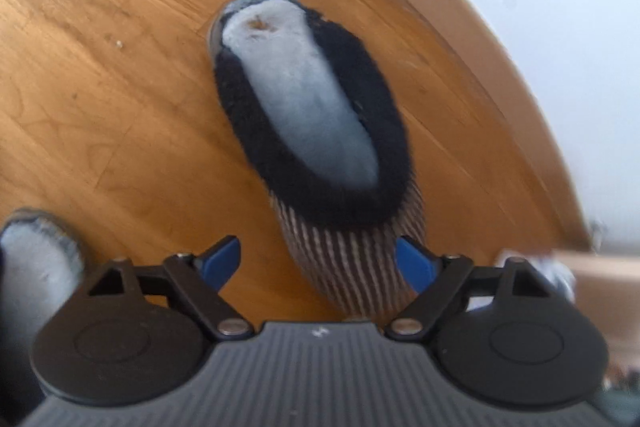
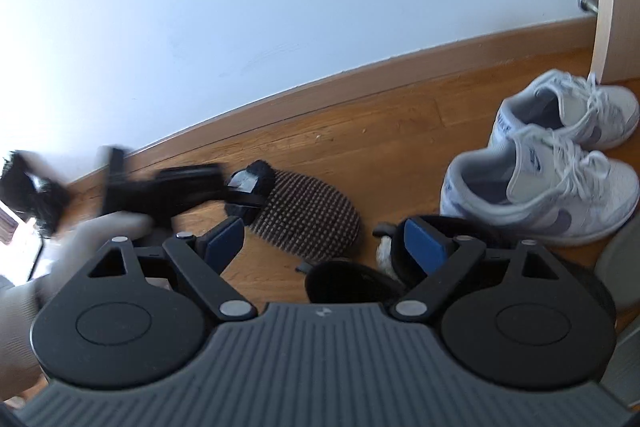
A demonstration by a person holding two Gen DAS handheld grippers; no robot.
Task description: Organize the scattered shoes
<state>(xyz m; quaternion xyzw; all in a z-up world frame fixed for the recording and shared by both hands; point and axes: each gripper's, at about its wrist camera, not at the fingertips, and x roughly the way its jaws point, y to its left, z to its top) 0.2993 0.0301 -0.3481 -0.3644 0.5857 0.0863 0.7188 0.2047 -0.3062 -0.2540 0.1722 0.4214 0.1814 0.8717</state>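
**Left gripper poised over a fur-lined slipper**

The left gripper (image 1: 318, 263) has its two blue-padded fingers spread wide, grasping nothing. Between them, and running away ahead of the tool, lies a slipper (image 1: 308, 131) with a striped knit toe nearest the gripper, a black fur collar and a pale fleece lining. It rests on the wooden floor (image 1: 100, 87), close to the skirting board on the tool's right. A second fleece-lined slipper (image 1: 36, 267) shows at the far left edge.

The right gripper (image 2: 320, 243) is also released and empty. Ahead of it, slightly right, a pair of white sneakers (image 2: 560, 163) stands side by side near the wall. Dark furry footwear lies just beneath its fingers, too blurred to identify.

The step in hand looks like picking up the slipper. Next, the left fingers likely need to close on the toe or collar.
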